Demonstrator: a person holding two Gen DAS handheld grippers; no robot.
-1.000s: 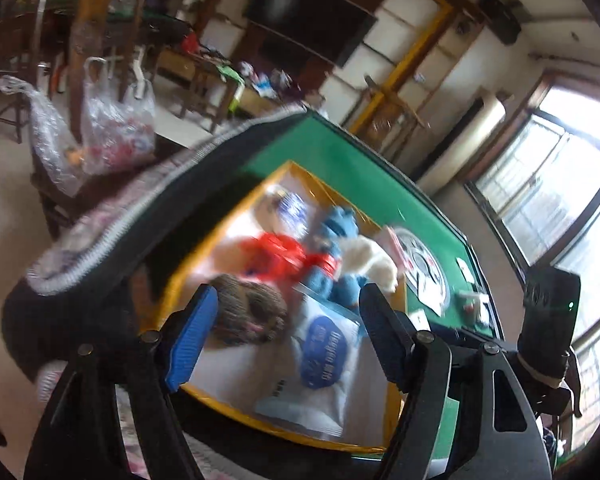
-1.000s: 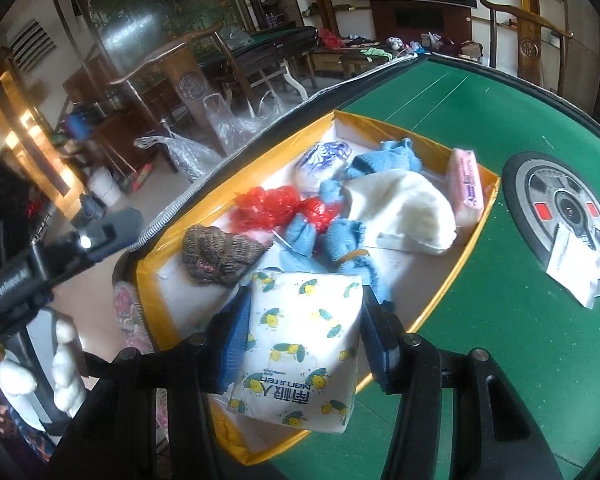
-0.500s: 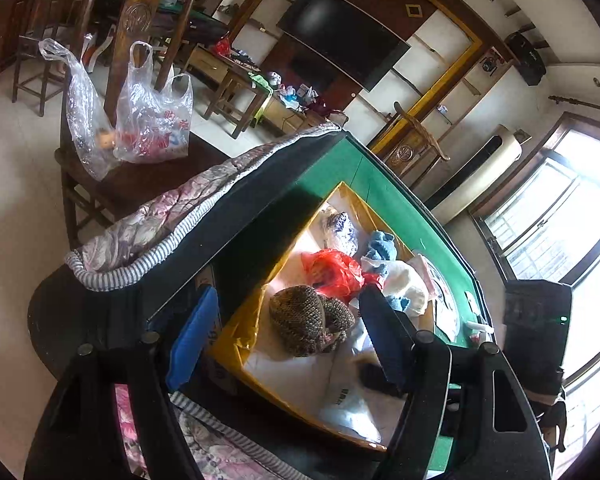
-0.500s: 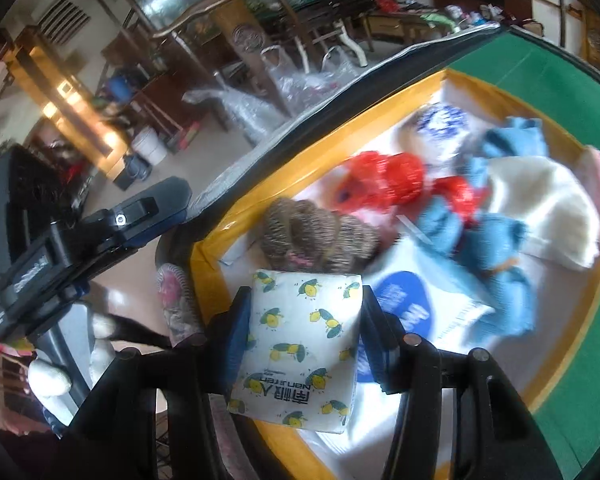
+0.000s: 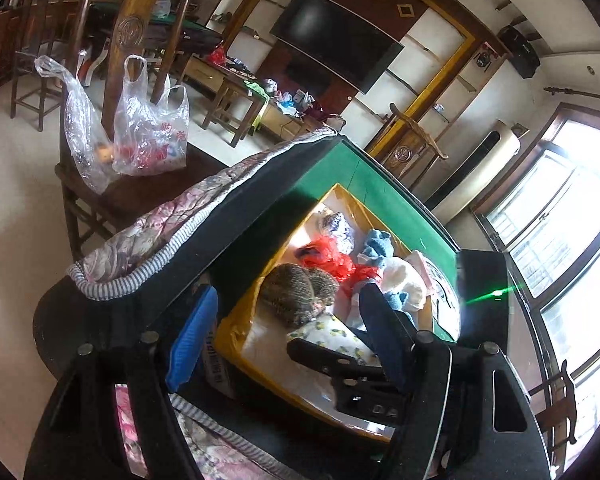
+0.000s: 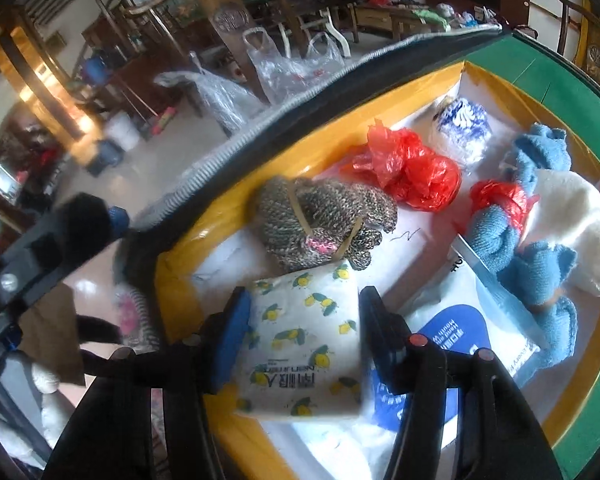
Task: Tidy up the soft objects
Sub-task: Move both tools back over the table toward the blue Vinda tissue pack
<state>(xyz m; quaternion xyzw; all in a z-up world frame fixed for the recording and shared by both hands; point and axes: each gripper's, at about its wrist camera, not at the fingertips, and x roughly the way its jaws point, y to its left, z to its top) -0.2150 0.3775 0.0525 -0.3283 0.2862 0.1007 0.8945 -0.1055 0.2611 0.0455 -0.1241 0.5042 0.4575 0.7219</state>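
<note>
A yellow-rimmed box (image 6: 180, 264) on the green table (image 6: 548, 76) holds soft items: a brown knitted bundle (image 6: 312, 216), red plastic bags (image 6: 412, 168), blue towels (image 6: 540, 264), a white cloth (image 6: 572, 220) and a wipes pack (image 6: 456, 332). My right gripper (image 6: 304, 320) has a lemon-print tissue pack (image 6: 304, 340) between its pads, low in the box's near corner beside the knitted bundle. Its jaws are opening, the pads still against the pack's sides. My left gripper (image 5: 286, 332) stands open and empty above the box's near edge, where the tissue pack (image 5: 332, 332) also shows.
A floral quilted cover (image 5: 160, 232) hangs over the table's edge beside the box. A wooden chair carries clear plastic bags (image 5: 140, 140) to the left. More chairs and a low table stand farther back. A round panel lies on the green surface right of the box.
My right gripper has come down and toward the box's near corner with the tissue pack, which now looks less squeezed. The left gripper's view has swung slightly, showing more of the chair and floor.
</note>
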